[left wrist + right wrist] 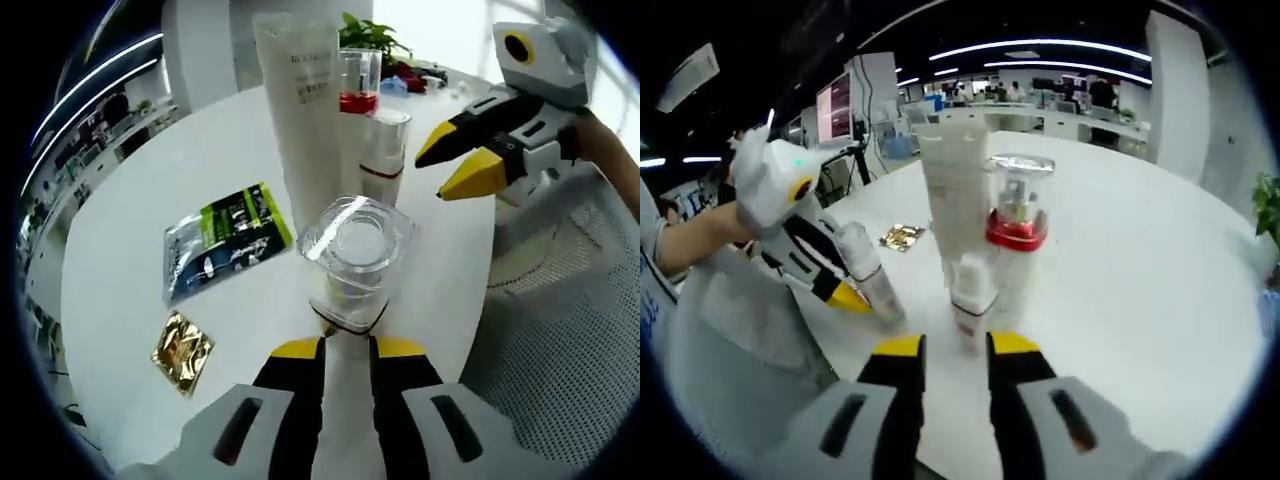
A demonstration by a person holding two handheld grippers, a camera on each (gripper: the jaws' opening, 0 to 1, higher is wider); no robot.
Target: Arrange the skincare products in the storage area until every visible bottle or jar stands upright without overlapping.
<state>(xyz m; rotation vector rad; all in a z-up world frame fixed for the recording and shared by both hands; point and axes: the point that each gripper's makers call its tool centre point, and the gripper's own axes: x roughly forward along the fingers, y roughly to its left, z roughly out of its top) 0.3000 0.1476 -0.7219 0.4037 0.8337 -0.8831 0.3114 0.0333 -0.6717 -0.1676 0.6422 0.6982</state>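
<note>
Your left claw (348,345) clamps a clear-capped bottle (352,262) on the table (130,230); your right claw (955,345) is apart.

3 bottles (352,270), 1 tube (303,110), 2 sachets (225,240)

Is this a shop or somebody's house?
Neither, it seems: probably a big open office. Long ceiling light strips hang over rows of desks behind a round white table that holds skincare bottles.
</note>
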